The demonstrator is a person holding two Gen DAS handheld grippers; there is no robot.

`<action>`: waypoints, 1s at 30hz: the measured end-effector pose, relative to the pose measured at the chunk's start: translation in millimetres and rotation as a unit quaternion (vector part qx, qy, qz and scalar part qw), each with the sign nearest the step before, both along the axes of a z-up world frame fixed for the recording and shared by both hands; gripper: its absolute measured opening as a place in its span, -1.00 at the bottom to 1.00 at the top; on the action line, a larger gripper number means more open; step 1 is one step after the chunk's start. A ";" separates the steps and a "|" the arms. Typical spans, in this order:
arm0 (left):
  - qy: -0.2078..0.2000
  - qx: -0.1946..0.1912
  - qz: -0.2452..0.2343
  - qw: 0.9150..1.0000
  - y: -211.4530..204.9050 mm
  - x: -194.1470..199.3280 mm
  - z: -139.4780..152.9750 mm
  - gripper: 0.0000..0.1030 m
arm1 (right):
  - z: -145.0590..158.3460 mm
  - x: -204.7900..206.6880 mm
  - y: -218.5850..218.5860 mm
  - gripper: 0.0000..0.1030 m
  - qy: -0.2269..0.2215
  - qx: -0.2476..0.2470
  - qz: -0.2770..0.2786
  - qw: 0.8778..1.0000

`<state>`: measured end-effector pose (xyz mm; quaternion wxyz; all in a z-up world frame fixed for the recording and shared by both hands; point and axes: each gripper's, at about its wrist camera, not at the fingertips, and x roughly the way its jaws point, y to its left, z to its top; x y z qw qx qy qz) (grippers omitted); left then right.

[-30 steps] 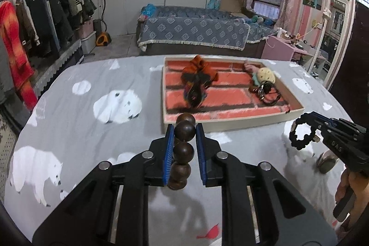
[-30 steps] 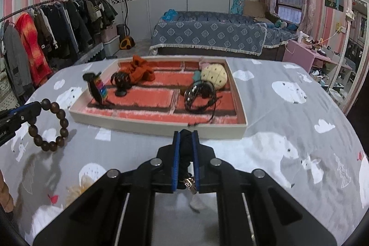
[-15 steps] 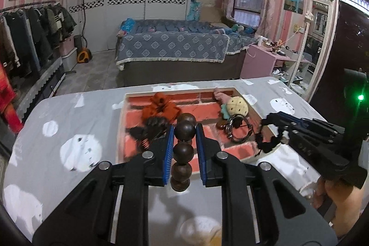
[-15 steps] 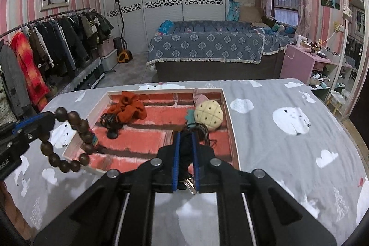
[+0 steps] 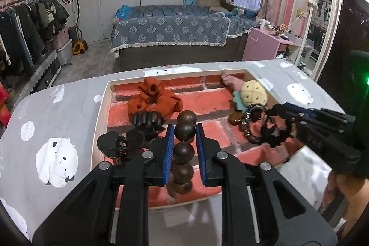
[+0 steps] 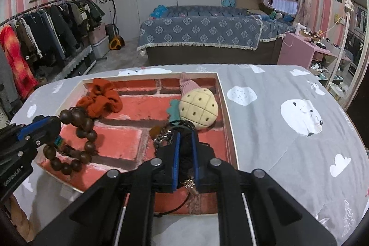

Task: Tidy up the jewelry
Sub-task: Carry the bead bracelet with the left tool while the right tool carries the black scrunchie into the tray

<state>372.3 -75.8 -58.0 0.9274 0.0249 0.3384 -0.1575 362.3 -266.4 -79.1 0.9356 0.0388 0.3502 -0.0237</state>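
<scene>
Both pieces hang above the tray [image 5: 101, 107], unplaced: left claw [image 5: 183, 137] grips the wooden bead bracelet [image 5: 183, 149], right claw [image 6: 185, 151] pinches what seems a black bracelet [image 5: 275, 128] at three o'clock.

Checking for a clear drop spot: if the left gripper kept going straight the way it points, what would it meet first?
Probably the bare brick-patterned floor of the tray, between the dark claw hair clip and the orange fabric scrunchie; depth is uncertain. The left gripper holds the brown wooden bead bracelet.
</scene>
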 end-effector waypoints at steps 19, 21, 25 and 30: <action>0.030 0.008 0.057 0.998 33.9 32.8 -33.3 -0.65 | -25.0 14.5 4.2 -0.80 0.042 -0.019 -0.023 0.999; 0.033 0.012 0.061 0.997 33.2 35.5 -36.8 -0.65 | -29.1 17.7 4.1 -0.80 0.046 -0.019 -0.027 0.998; 0.041 0.019 0.067 0.997 33.3 38.8 -44.1 -0.65 | -34.5 21.2 5.4 -0.80 0.055 -0.018 -0.029 0.998; 0.044 0.018 0.069 0.996 34.2 38.8 -45.0 -0.65 | -35.3 22.1 5.5 -0.79 0.055 -0.018 -0.029 0.998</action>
